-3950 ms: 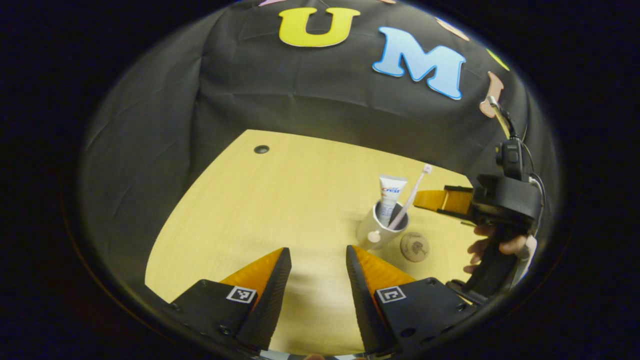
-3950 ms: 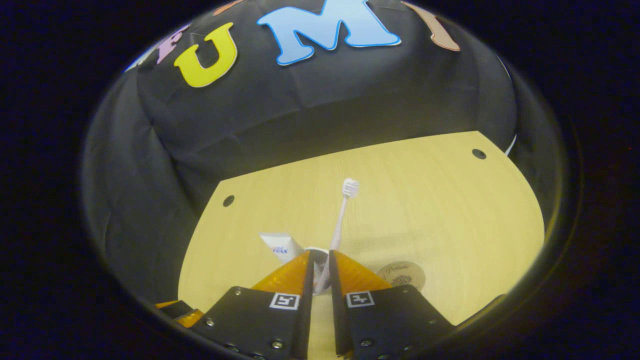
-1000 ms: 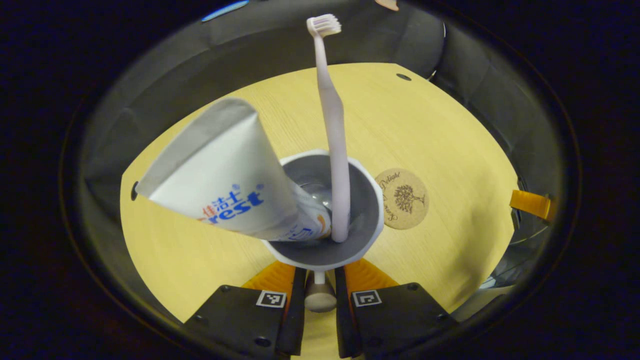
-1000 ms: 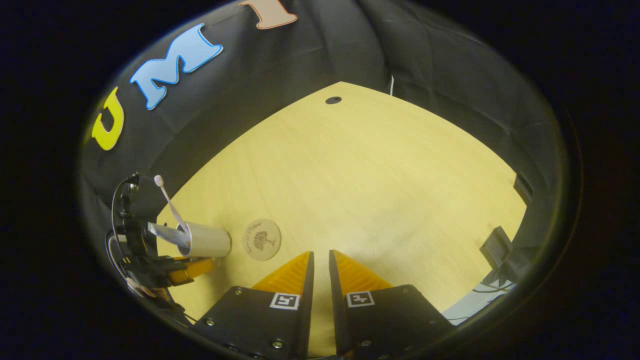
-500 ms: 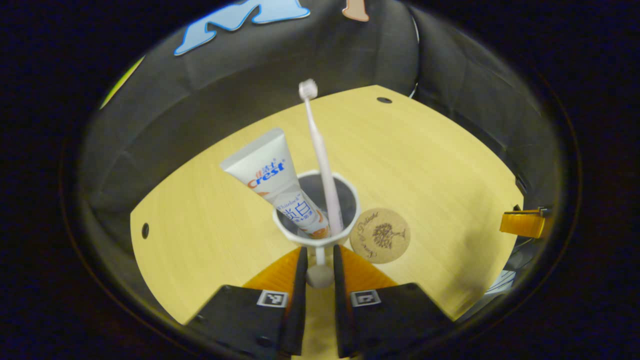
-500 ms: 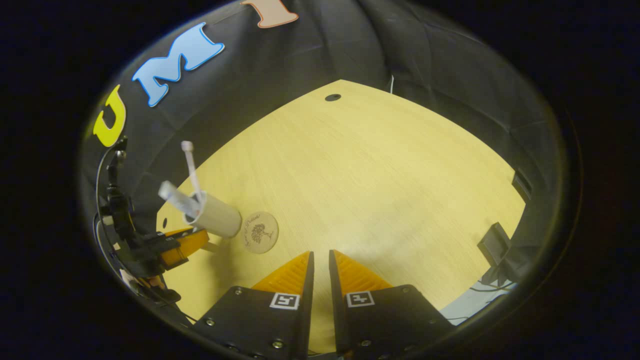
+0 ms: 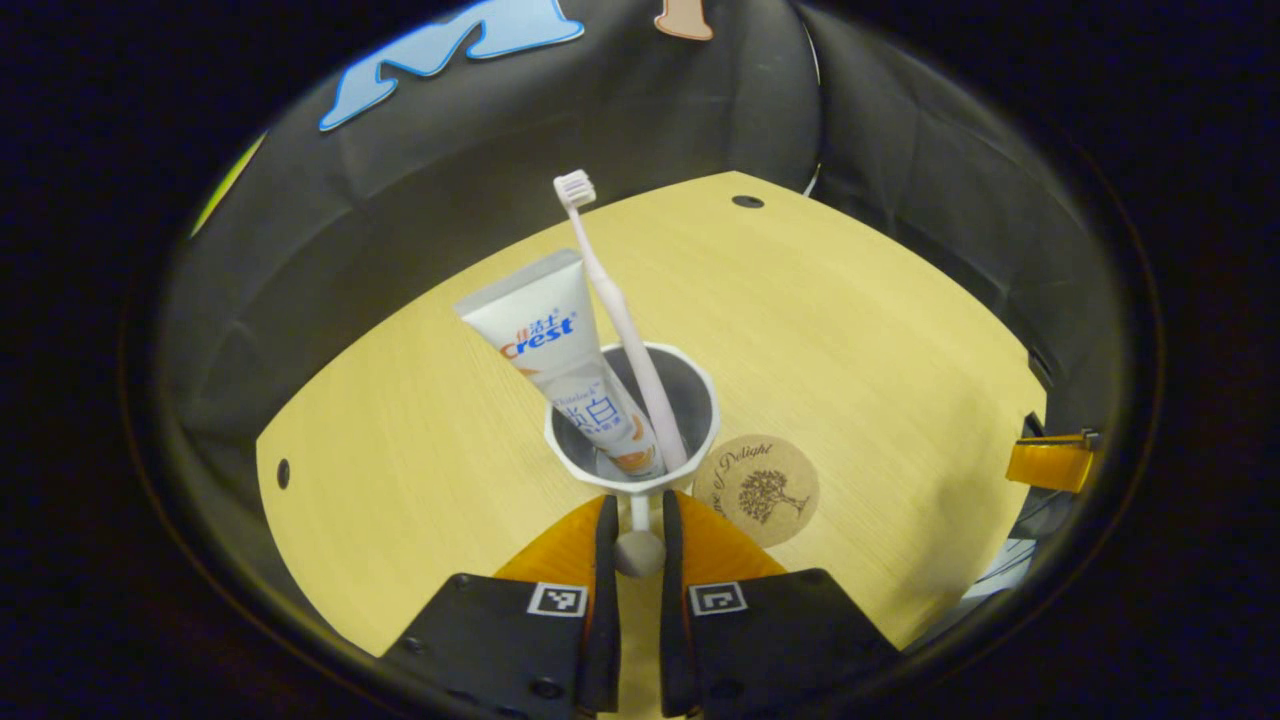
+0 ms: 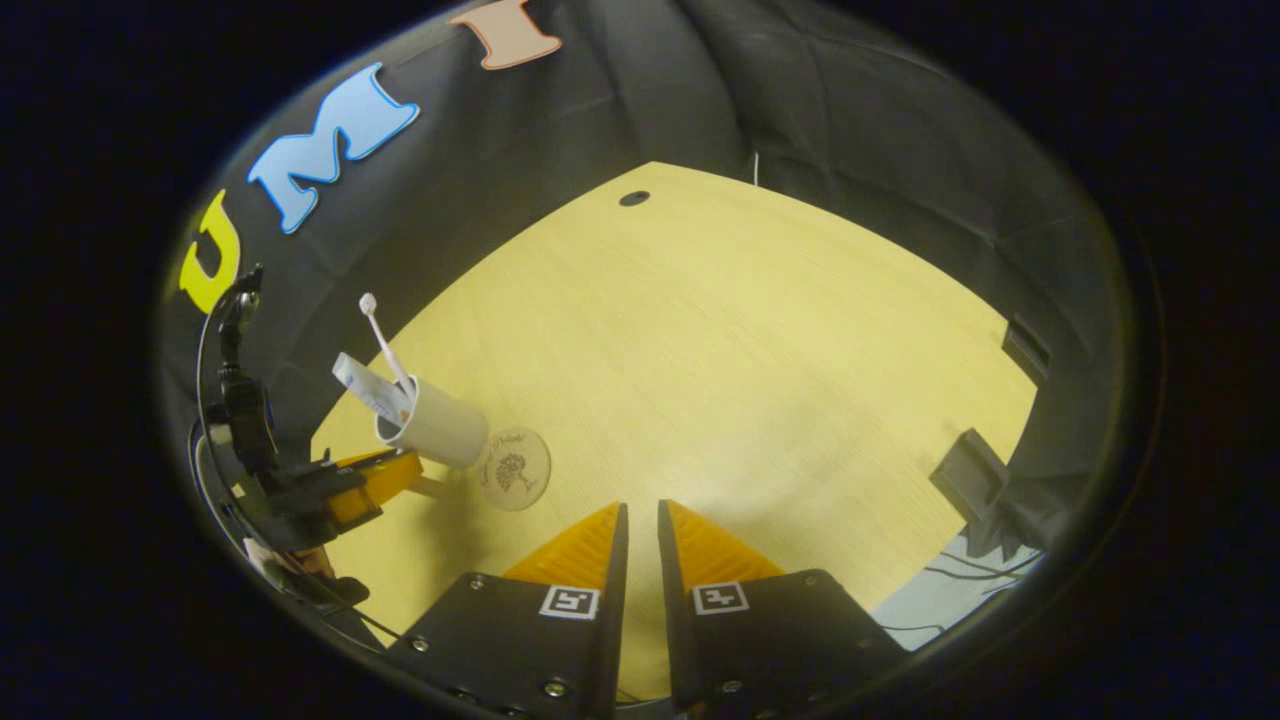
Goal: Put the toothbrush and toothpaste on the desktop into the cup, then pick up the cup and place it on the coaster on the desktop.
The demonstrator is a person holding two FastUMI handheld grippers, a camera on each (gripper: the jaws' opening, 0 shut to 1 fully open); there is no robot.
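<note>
A: White cup (image 7: 632, 420) up front, toothpaste (image 7: 565, 365) and toothbrush (image 7: 620, 320) both inside, leaning toward 11 o'clock!
B: And the left tool (image 7: 632, 545)?
A: Clamped on the cup's handle (image 7: 638, 540), fingers pinching it. Cork coaster (image 7: 756, 490) sits just beside the cup at 4 o'clock on the worktop (image 7: 860, 330).
B: Right tool (image 8: 640, 545)?
A: Fingers nearly together, gripping nothing, well apart; from there the cup (image 8: 440, 430) looks tilted, coaster (image 8: 513, 468) alongside.

Since a second ago the cup (image 7: 632, 420), tilted then, stands nearer upright beside the coaster (image 7: 756, 490).
</note>
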